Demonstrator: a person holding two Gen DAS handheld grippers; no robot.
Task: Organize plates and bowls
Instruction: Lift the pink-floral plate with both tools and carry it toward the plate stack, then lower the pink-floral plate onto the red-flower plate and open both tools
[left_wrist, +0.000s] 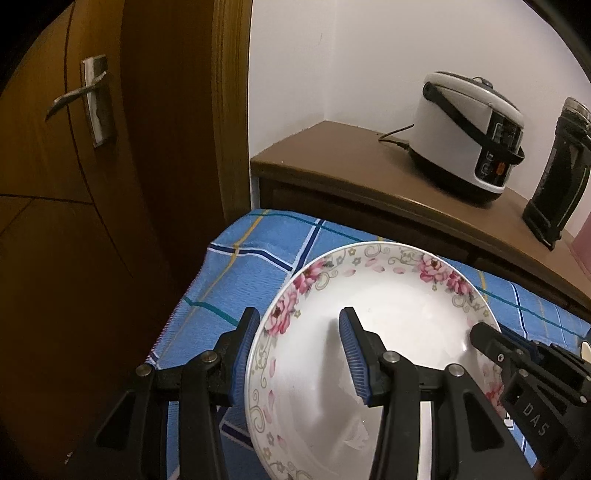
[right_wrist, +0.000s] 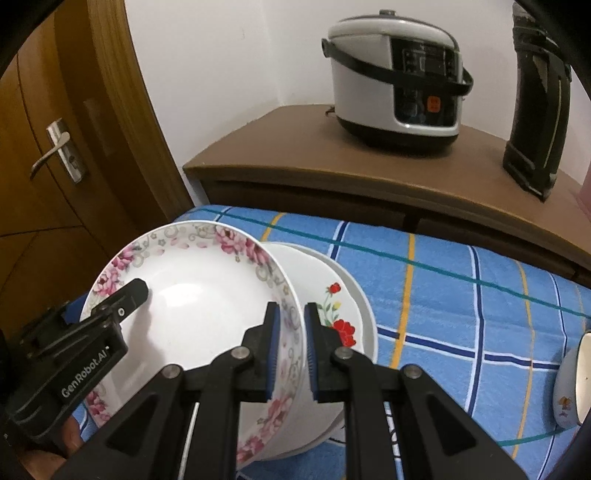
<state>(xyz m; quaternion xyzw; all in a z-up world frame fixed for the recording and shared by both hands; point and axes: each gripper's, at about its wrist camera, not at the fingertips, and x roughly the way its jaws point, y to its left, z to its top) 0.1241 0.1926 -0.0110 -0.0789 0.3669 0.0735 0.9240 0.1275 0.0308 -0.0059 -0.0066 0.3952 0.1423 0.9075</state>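
- A wooden door (left_wrist: 74, 184) with a metal lever handle (left_wrist: 79, 92) stands at far left, smooth and brown.
- The left gripper (left_wrist: 299, 325) straddles the left rim of the floral plate (left_wrist: 388, 332): one ribbed blue pad lies outside the rim, the other inside on the glossy white well. Its jaws are partly parted, and contact looks likely but is hard to confirm at this angle.
- The floral plate is round, shallow glazed ceramic with pink blossoms and grey scrolls around its border; it is empty and tilted above the blue checked cloth (right_wrist: 461, 295) of the tabletop.
- The right gripper (right_wrist: 291, 314) is nearly closed, pinching the plate's right rim between its pads.
- Beneath and just right sits a white plate with red flowers (right_wrist: 340, 317), round and smooth.
- Behind, a brown cabinet (right_wrist: 295, 158) carries a white rice cooker (right_wrist: 395, 74) and a dark flask (right_wrist: 535, 110).
- At the right edge, a small bowl (right_wrist: 572, 387) rests on the cloth, partly cut off.
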